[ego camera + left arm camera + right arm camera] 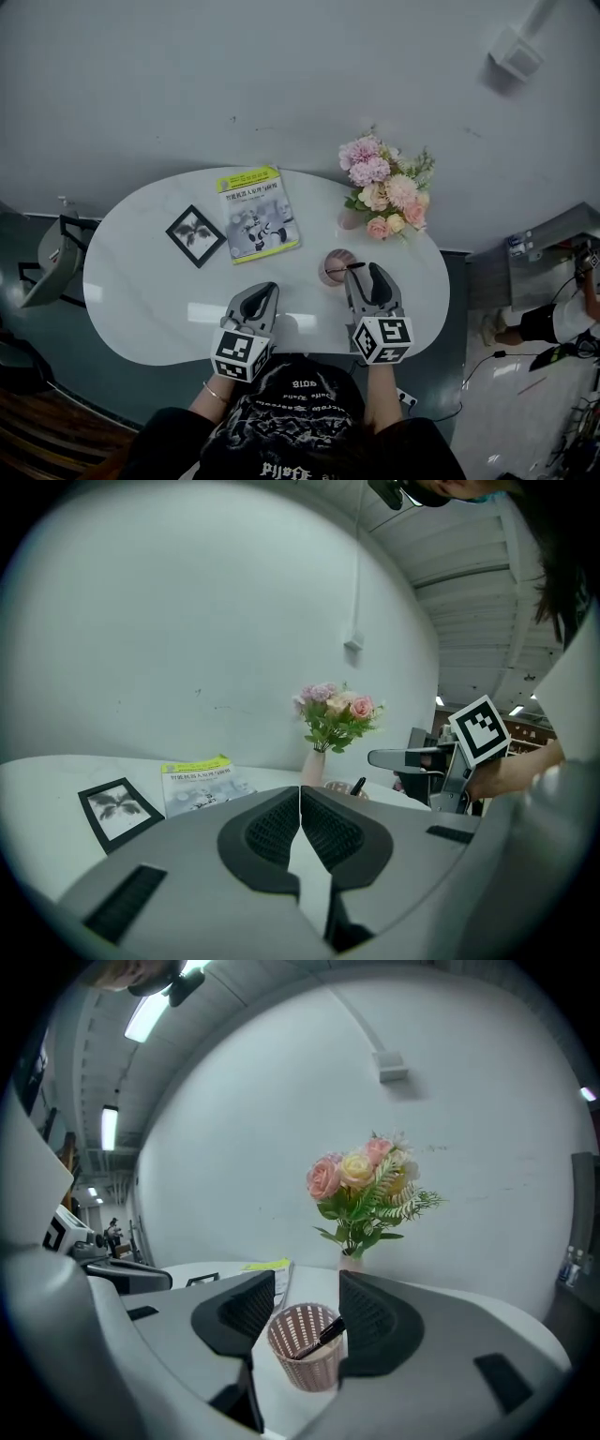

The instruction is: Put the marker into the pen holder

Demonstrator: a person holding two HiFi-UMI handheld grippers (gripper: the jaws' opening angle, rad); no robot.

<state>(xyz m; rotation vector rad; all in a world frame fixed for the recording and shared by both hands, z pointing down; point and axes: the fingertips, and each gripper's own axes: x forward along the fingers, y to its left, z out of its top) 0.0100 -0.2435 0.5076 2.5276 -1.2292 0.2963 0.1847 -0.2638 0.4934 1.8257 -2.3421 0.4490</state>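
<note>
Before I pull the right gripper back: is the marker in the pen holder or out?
In. The marker leans inside the pen holder, top over its rim; the right gripper is open, clear of it.

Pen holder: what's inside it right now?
A black marker leans inside the pink pen holder, its upper end over the rim. The lower end and the holder's bottom are hidden by the wall.

Black marker leans inside pink pen holder.

A booklet lies between a framed picture and a vase of flowers on the white table.
</note>
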